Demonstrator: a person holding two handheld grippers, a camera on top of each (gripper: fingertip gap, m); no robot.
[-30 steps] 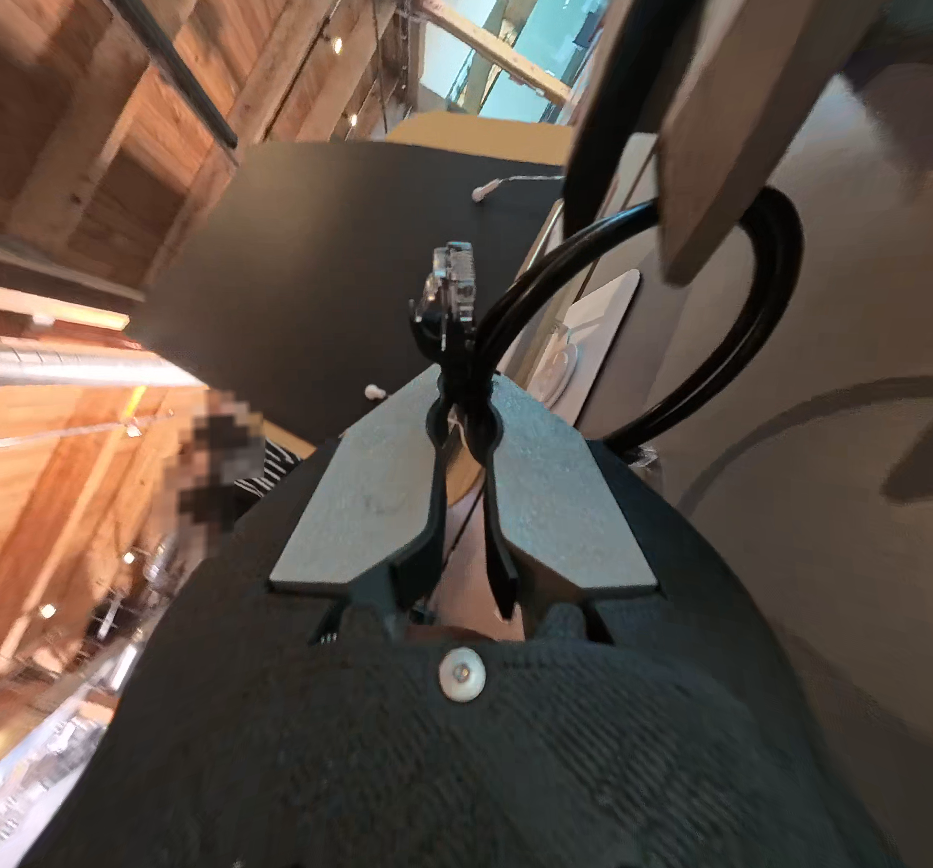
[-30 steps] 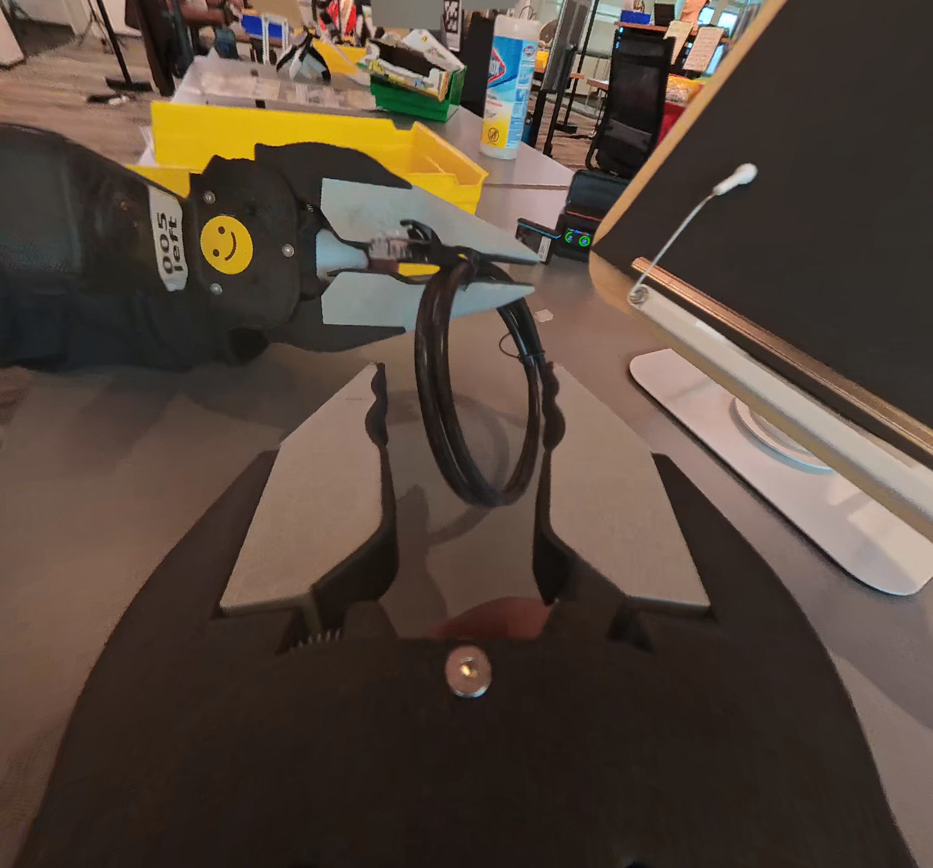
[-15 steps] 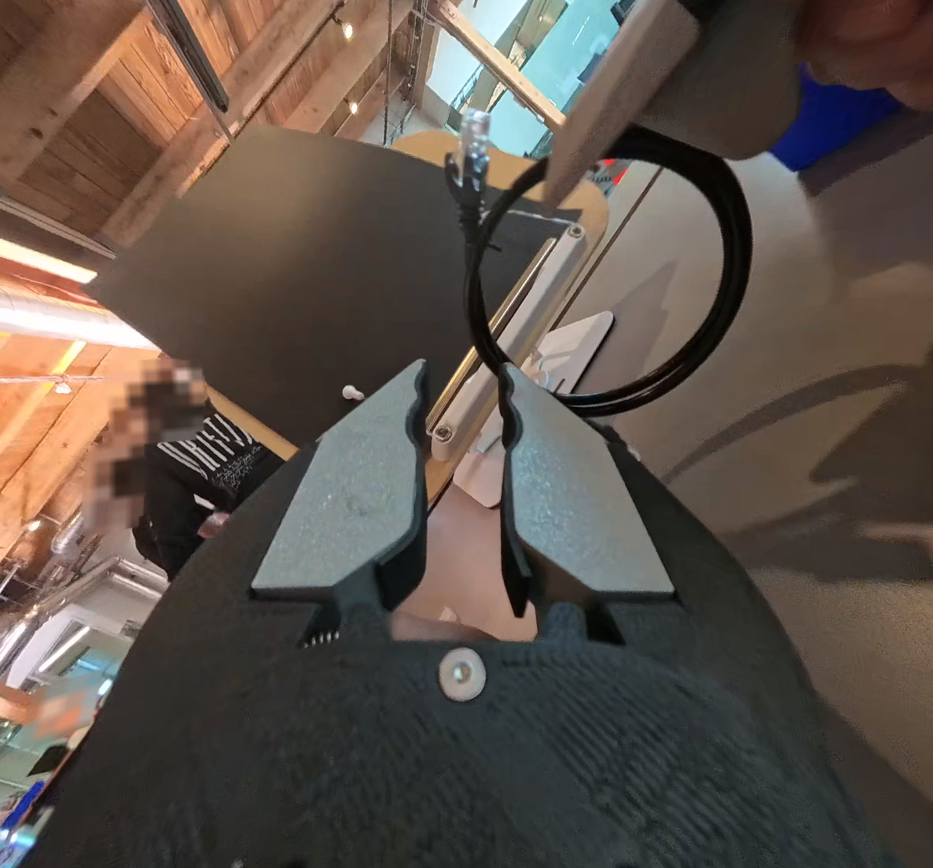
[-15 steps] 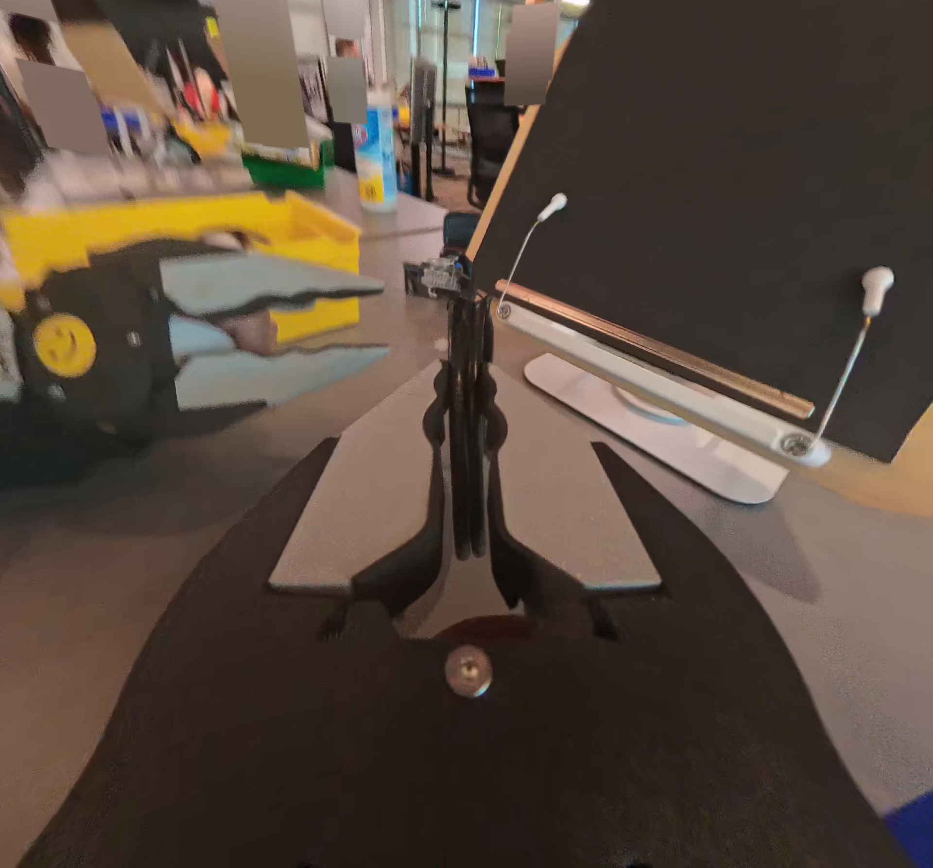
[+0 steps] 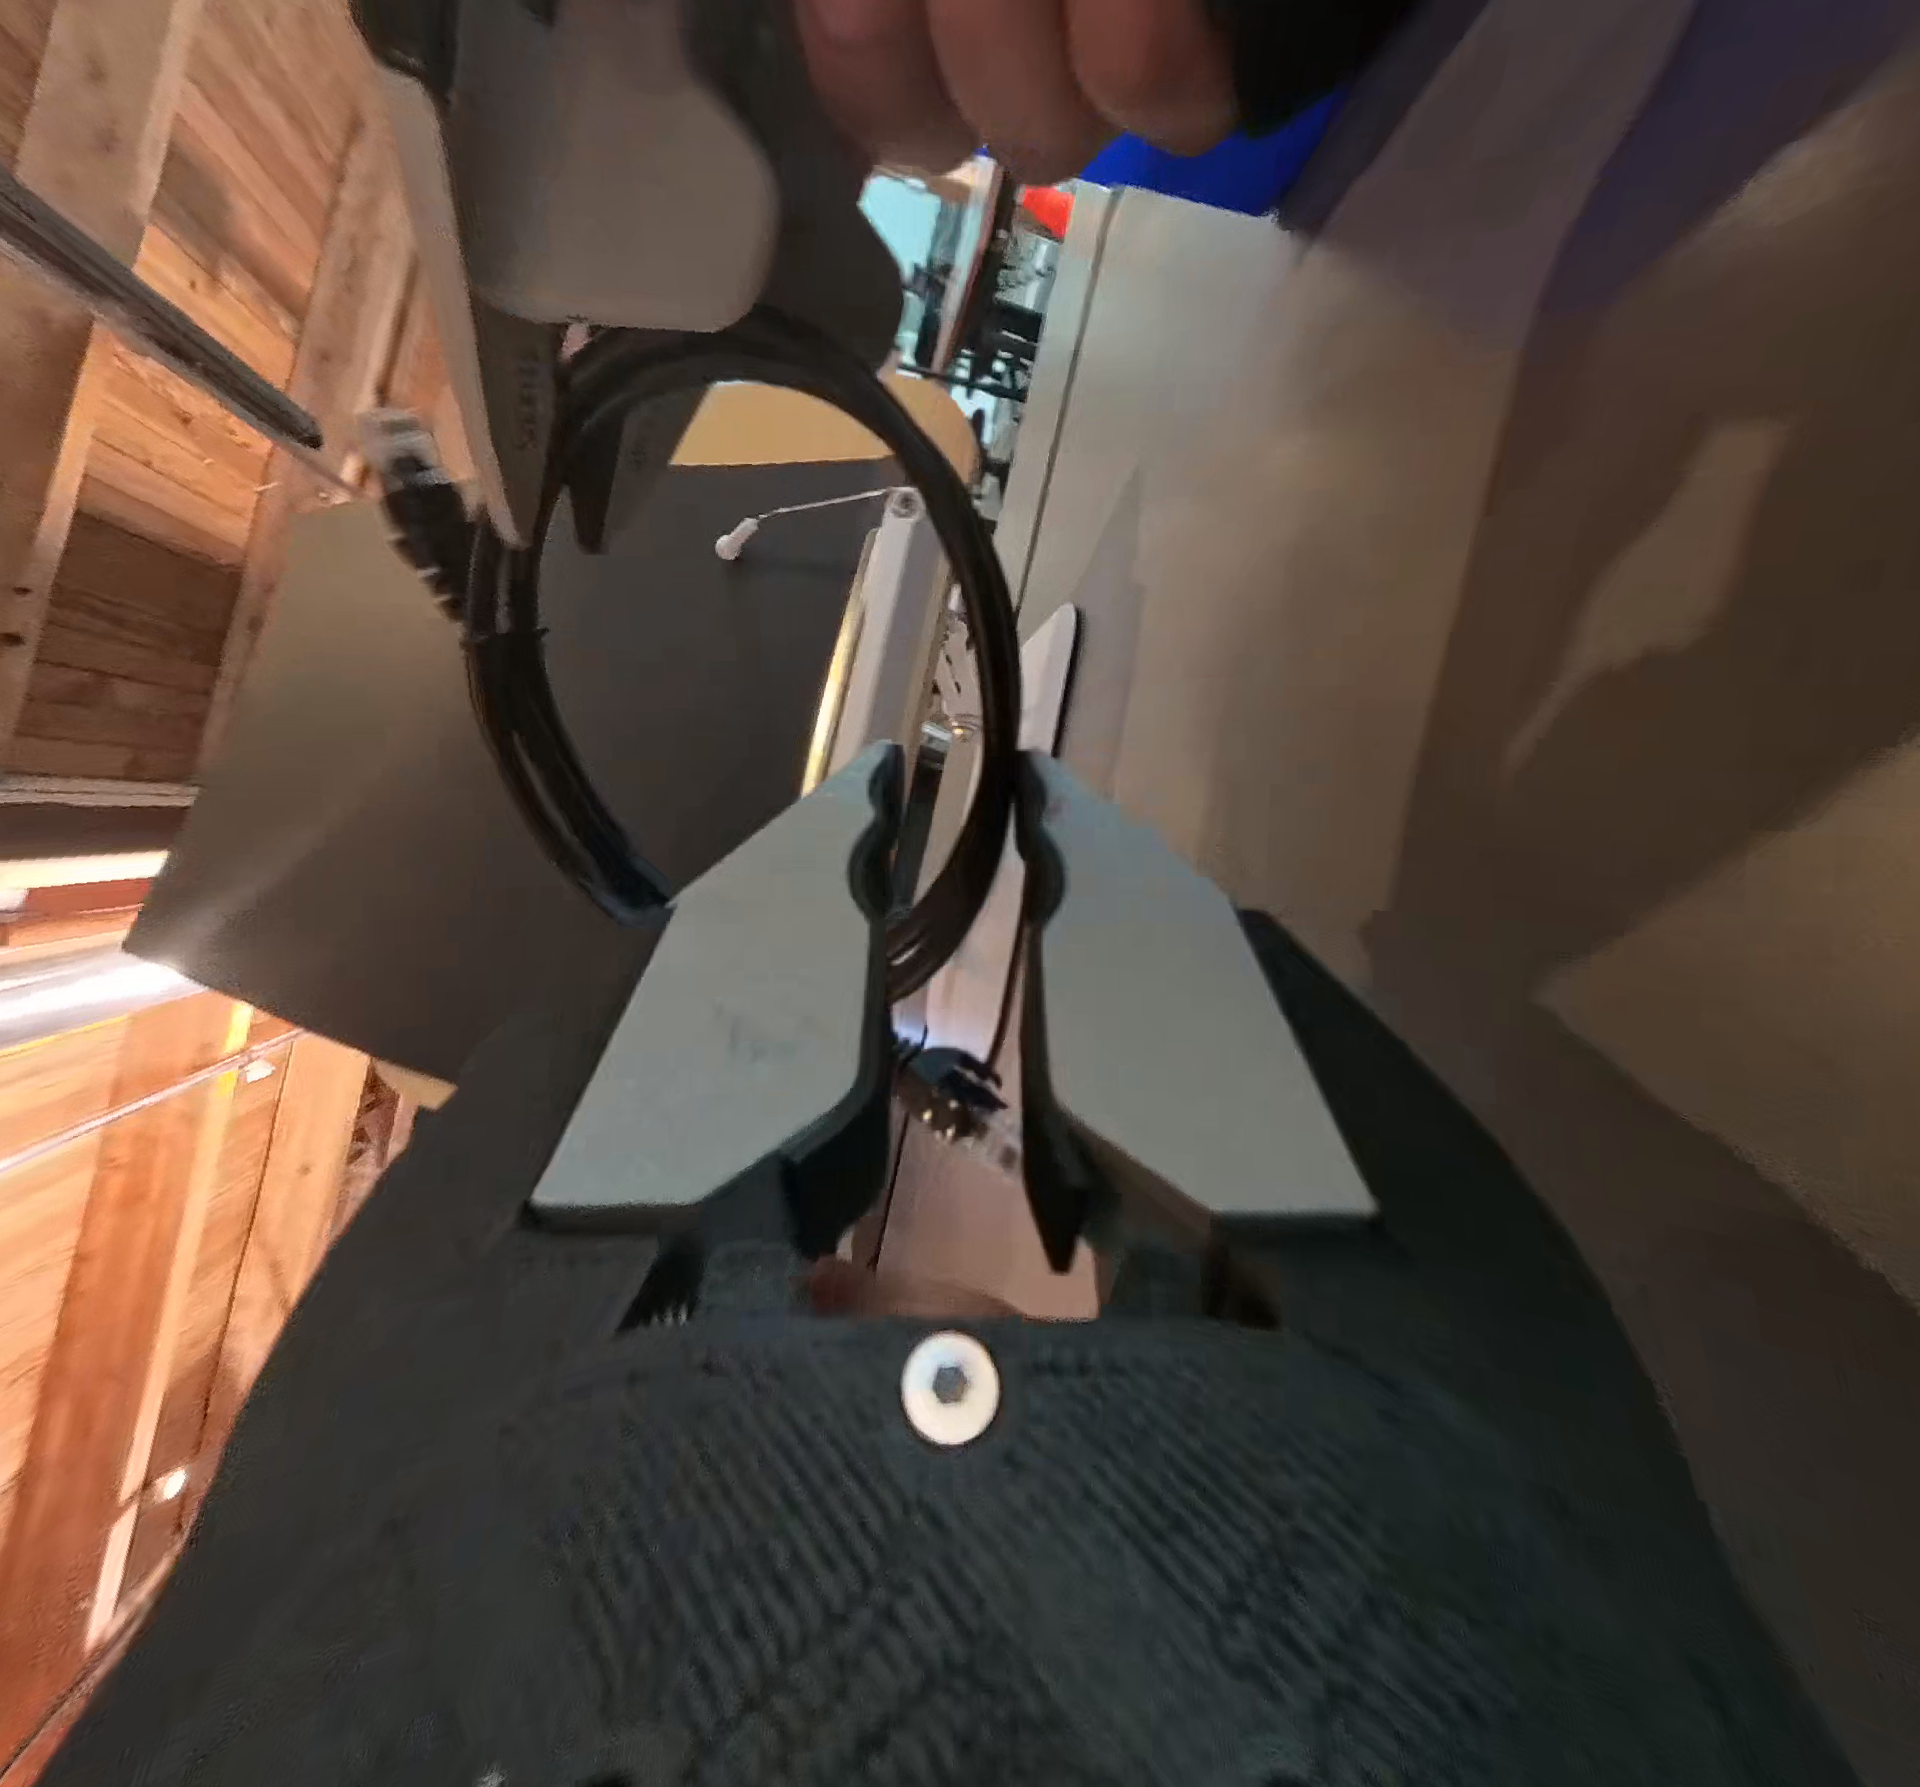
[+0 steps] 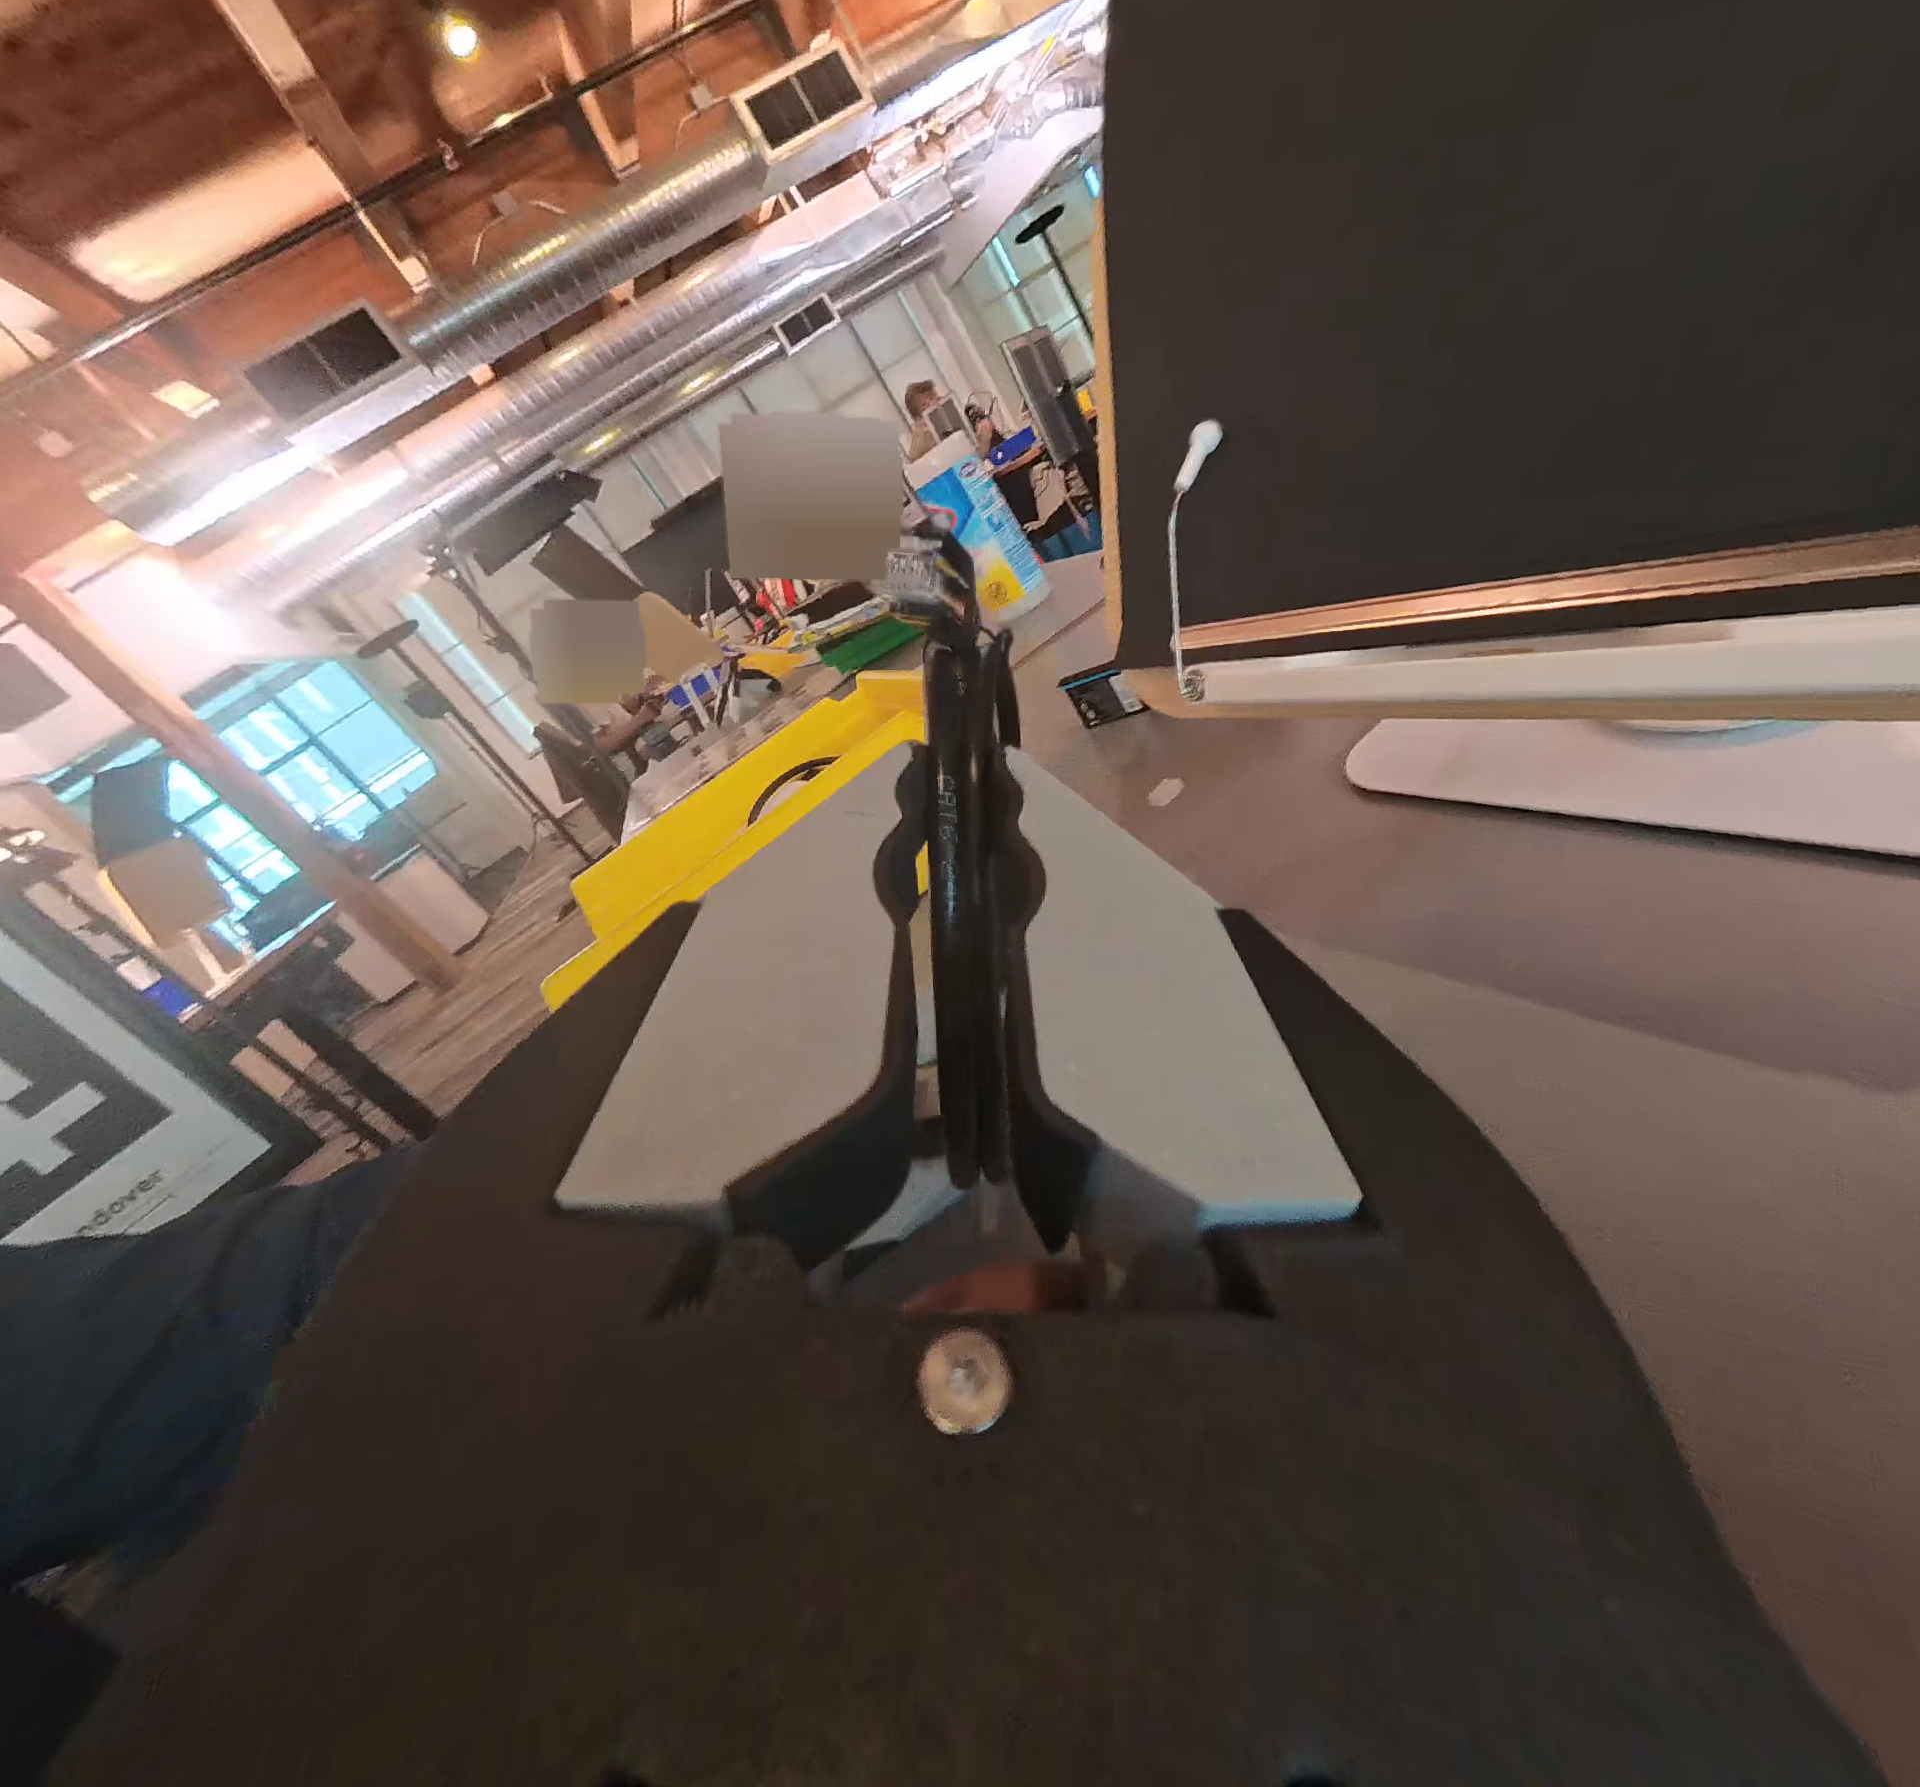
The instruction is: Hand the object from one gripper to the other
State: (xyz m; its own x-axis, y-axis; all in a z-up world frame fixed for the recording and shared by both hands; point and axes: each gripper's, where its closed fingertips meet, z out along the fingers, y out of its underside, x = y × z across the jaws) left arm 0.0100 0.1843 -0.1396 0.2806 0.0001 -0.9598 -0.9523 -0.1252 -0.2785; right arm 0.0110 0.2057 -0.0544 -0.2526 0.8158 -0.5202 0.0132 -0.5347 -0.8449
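The coiled black cable (image 6: 961, 906) is clamped between the fingers of the right gripper (image 6: 961, 792). The left gripper (image 5: 951, 807) is held apart, with the coil's lower arc between its fingers.

- My right gripper (image 6: 961, 864) has its grey fingers (image 6: 1132, 989) clamped on a coiled black cable (image 6: 961, 958), seen edge-on.
- The cable's clear plastic plug (image 6: 916, 571) points upward past the fingertips.
- A yellow plastic bin (image 6: 727, 823) sits behind; a black board on a white stand (image 6: 1507, 231) stands to the right.

Cable coil (image 6: 961, 916) between right gripper (image 6: 961, 802) fingers, bin (image 6: 727, 807) behind-left, board stand (image 6: 1558, 688) right.
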